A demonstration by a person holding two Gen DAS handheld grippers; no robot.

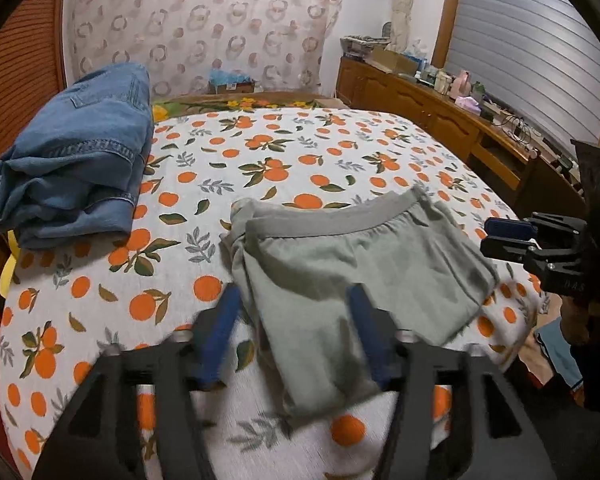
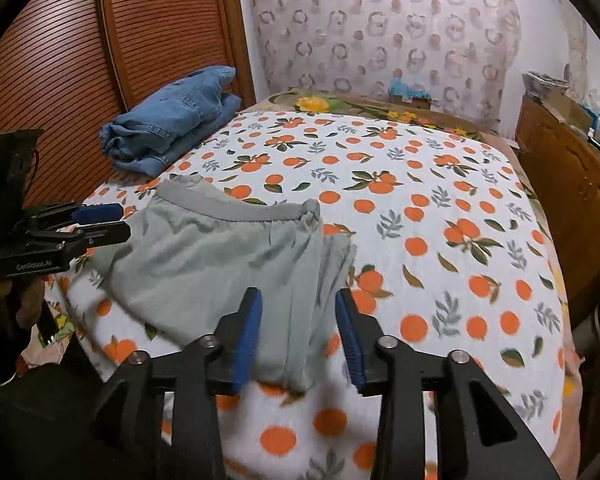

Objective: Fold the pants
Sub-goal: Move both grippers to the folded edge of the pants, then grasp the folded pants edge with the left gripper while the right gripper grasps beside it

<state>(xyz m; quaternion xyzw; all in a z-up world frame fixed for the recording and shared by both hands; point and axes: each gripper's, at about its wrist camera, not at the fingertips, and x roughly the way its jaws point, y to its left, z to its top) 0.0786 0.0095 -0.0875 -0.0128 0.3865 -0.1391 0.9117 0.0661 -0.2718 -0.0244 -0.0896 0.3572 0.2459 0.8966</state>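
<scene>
Grey-green pants (image 1: pixel 352 272) with a grey waistband lie folded on the orange-print bedspread (image 1: pixel 260 152) near its front edge; they also show in the right wrist view (image 2: pixel 220 264). My left gripper (image 1: pixel 294 304) is open, its blue-padded fingers straddling the near end of the pants. It also shows at the left of the right wrist view (image 2: pixel 120 222). My right gripper (image 2: pixel 298 308) is open above the pants' near right corner, holding nothing. It also shows at the right of the left wrist view (image 1: pixel 490 236).
Folded blue jeans (image 1: pixel 72 164) lie at the bed's far left, also in the right wrist view (image 2: pixel 172 120). A slatted wooden panel (image 2: pixel 60 60) stands left of the bed. A cluttered wooden sideboard (image 1: pixel 440 104) runs along the right. A patterned curtain (image 1: pixel 204 20) hangs behind.
</scene>
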